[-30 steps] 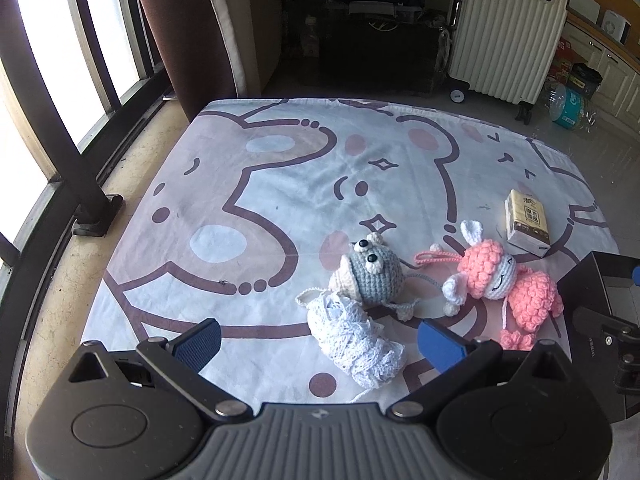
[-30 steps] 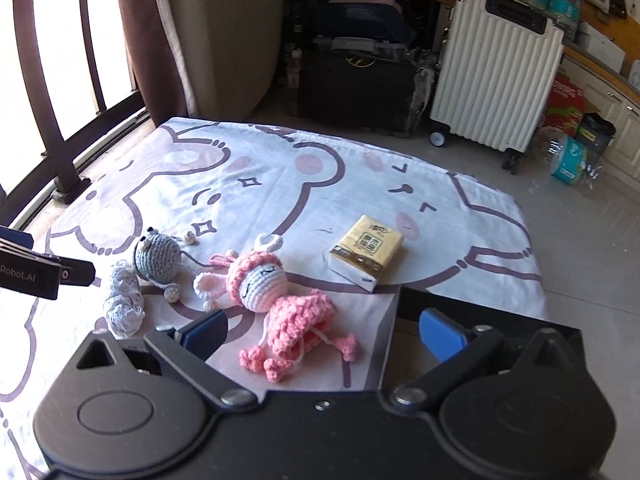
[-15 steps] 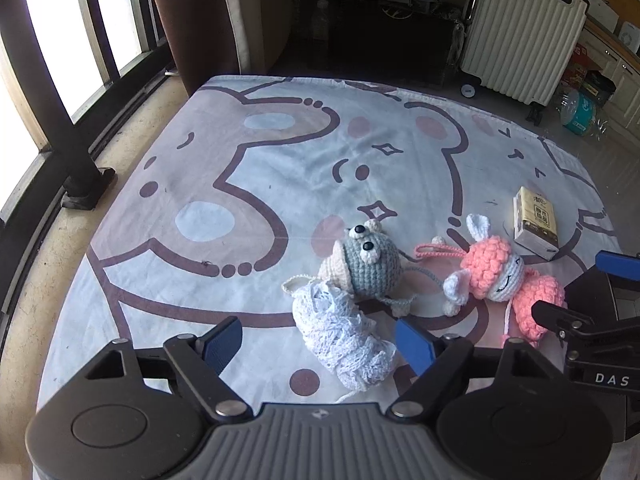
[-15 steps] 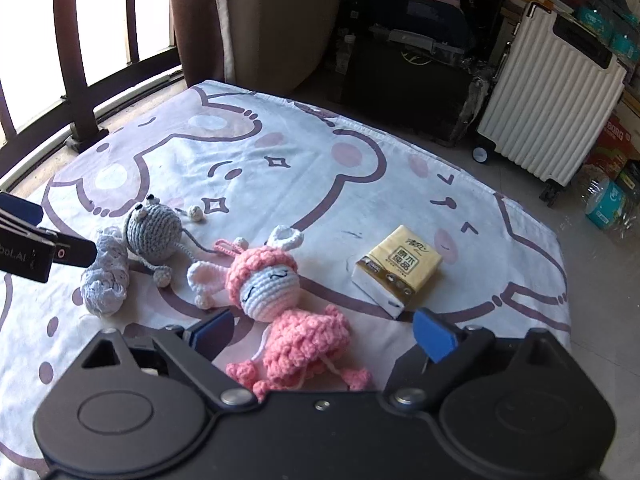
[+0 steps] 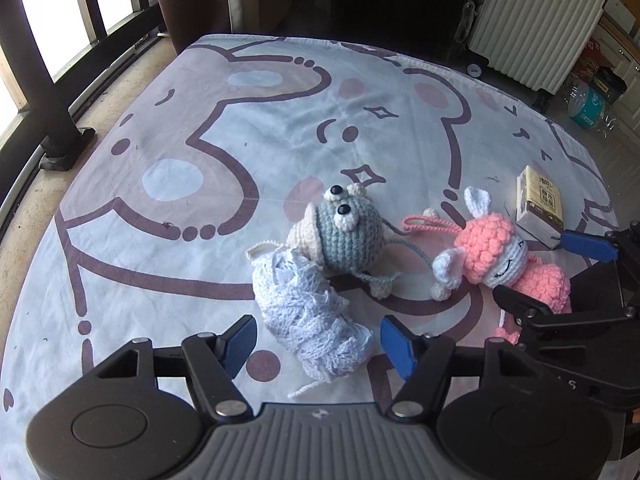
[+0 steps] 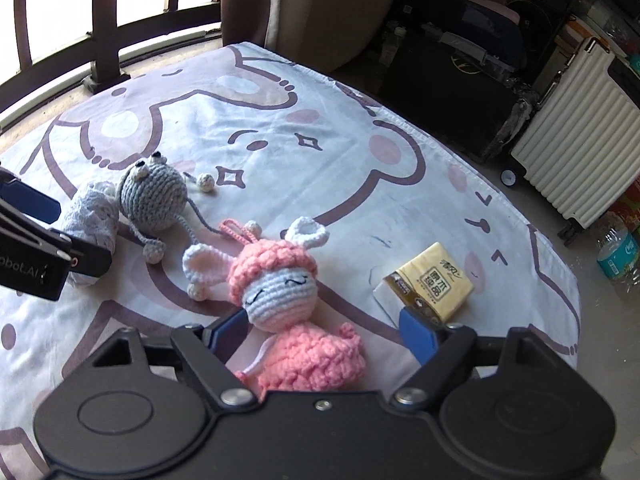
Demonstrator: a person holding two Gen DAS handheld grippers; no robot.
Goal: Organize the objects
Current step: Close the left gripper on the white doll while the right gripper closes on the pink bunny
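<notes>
Below, the pink doll [image 6: 304, 344] lies between the right gripper's [image 6: 324, 330] parted fingers

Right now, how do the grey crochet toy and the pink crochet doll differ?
The grey crochet toy is a round ball with bulging eyes; the pink crochet doll is longer, with a head, a body and closed eyes. The grey one touches the white lace bundle; the pink one does not. Both lie on the sheet.

A home (suitcase [image 5: 532, 20], curtain [image 6: 320, 8], cartoon bedsheet [image 5: 200, 152]).
</notes>
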